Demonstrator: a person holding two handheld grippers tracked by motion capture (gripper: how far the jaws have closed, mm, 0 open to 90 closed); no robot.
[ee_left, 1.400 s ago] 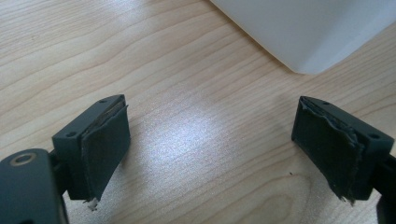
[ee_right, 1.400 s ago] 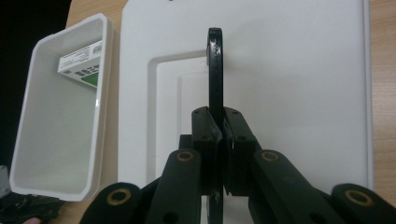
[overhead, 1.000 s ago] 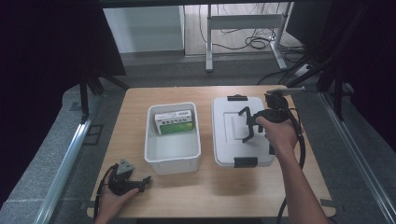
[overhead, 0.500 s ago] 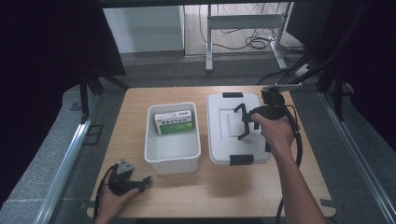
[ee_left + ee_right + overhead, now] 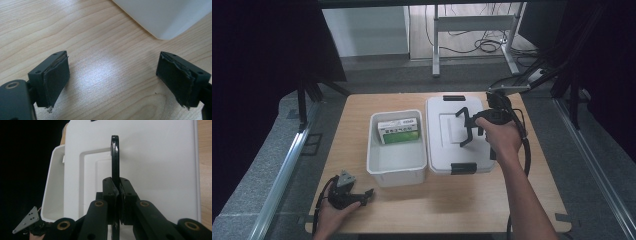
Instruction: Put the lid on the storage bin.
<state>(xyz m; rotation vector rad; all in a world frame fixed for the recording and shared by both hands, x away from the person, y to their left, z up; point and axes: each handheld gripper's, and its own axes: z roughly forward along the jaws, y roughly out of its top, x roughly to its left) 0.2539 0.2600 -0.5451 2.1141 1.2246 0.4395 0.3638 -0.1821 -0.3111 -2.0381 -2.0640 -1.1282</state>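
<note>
A white lid (image 5: 443, 137) with a black handle (image 5: 463, 126) is beside the white bin (image 5: 381, 170), its left edge over the bin's right rim. My right gripper (image 5: 473, 127) is shut on that handle (image 5: 115, 157), which stands upright between the pads (image 5: 110, 192) above the lid (image 5: 155, 170). A green and white box (image 5: 399, 130) lies in the far end of the bin. My left gripper (image 5: 363, 195) rests on the table's front left, open, with bare wood between its pads (image 5: 58, 75) and the bin's corner (image 5: 165, 20) just ahead.
The wooden table (image 5: 452, 200) has free room in front of the bin and lid. Black clips (image 5: 463, 168) sit on the lid's near and far edges. A cable (image 5: 526, 150) trails from the right gripper. Beyond the table are a metal desk frame (image 5: 472, 30) and floor cables.
The right gripper has carried the lid by its handle to the left, toward the bin, and slightly up. The left gripper has stayed where it was.
</note>
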